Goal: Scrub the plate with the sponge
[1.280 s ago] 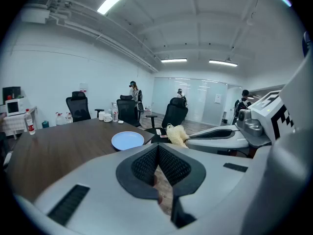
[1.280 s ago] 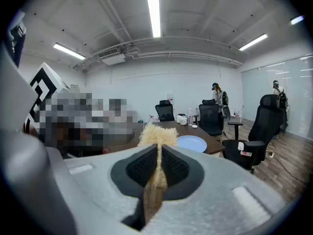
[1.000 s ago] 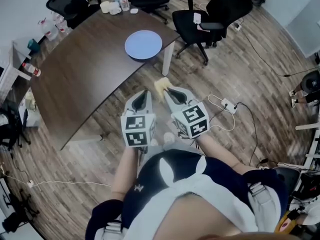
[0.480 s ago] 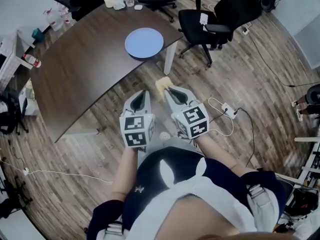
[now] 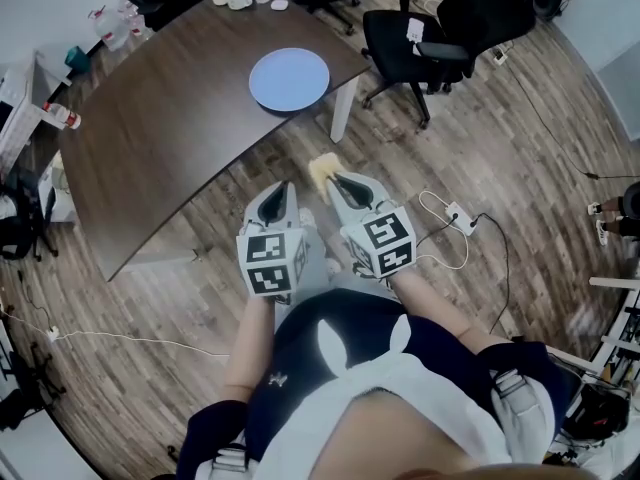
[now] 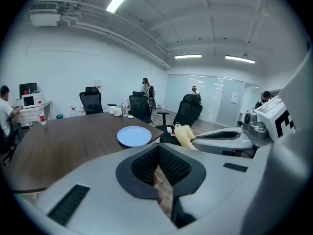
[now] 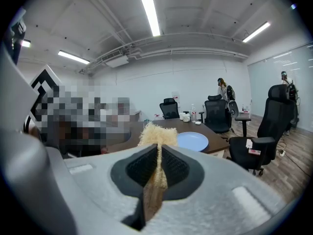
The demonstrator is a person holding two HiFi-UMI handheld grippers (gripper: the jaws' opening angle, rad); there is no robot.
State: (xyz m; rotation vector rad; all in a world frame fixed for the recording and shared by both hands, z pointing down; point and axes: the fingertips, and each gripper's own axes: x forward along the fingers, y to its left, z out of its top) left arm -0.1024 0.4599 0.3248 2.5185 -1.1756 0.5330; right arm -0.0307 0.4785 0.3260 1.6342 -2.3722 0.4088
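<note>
**dishguy:** How far into the scrubbing were you at that point?

**me:** Honestly, I hadn't begun. The plate [image 5: 289, 79], a pale blue one, sat bare on the dark wooden surface [image 5: 160, 138], close to the corner nearest me, and nothing was touching it. The sponge [image 5: 321, 171], a shaggy yellowish thing, was up in the air over the floor [image 5: 500, 168], well short of the plate.

**dishguy:** So which tool had the sponge?

**me:** My right tool [image 5: 331, 180] did. Its jaws were pinched on the sponge's lower part, and the fluffy end poked out past the tips toward the plate. My left tool [image 5: 284, 190] carried nothing. Its jaws were pressed together, and only floorboards showed behind them. I held both tools side by side, close in front of my body, pointing at the surface.

**dishguy:** Anything in the way?

**me:** Not really. A black office chair [image 5: 410, 48] stood just beside that corner of the surface. A white power strip [image 5: 455, 211] lay with its cable on the floor, off to my right.

**dishguy:** So what was left?

**me:** Pretty much everything, I'd say. The grab on the sponge looked done, but I'd need to close the gap, get the sponge down on the plate and do the actual rubbing. I'd probably have to steady the plate with the left tool too, since it sat loose near the edge.
</note>
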